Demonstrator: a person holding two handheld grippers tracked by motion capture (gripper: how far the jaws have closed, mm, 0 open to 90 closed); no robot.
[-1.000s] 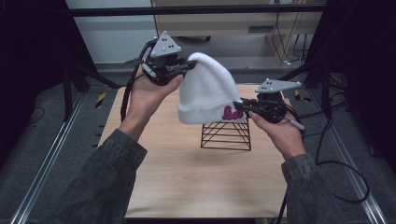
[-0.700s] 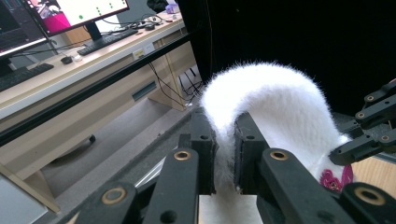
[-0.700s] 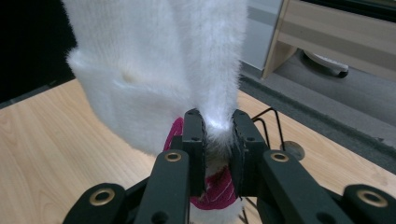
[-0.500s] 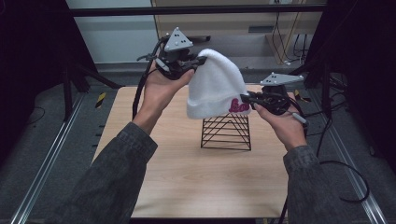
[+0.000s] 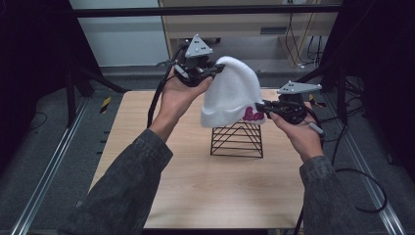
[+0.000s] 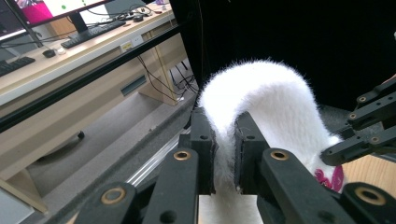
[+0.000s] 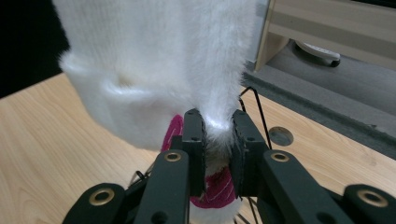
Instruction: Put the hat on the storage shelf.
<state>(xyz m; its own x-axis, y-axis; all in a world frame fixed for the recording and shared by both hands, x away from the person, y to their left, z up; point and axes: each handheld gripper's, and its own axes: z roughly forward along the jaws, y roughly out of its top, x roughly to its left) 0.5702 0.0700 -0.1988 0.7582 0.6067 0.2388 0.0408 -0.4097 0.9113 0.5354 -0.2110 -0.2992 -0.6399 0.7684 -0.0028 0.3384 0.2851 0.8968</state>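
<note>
A fluffy white knit hat (image 5: pixel 230 93) with a pink patch (image 5: pixel 253 115) on its brim hangs in the air just above a black wire pyramid stand (image 5: pixel 237 138). My left gripper (image 5: pixel 211 72) is shut on the hat's crown at the upper left, and the fabric (image 6: pixel 224 154) is pinched between its black jaws. Lower down at the right, my right gripper (image 5: pixel 263 106) is shut on the brim. In the right gripper view the white knit (image 7: pixel 217 133) and pink patch (image 7: pixel 212 189) sit squeezed between the jaws. The hat (image 7: pixel 154 65) hangs over the wooden table (image 7: pixel 56 135).
The wooden table (image 5: pixel 195 181) carries the wire stand near its middle. Metal rails (image 5: pixel 44 176) run along both sides of the table. Behind it stand a desk (image 6: pixel 70 56) with a keyboard and monitor, cables and dark curtains.
Both hands have carried the hat to the right and slightly down, so it now hangs right over the top of the wire stand. Both grips on the hat are unchanged.
</note>
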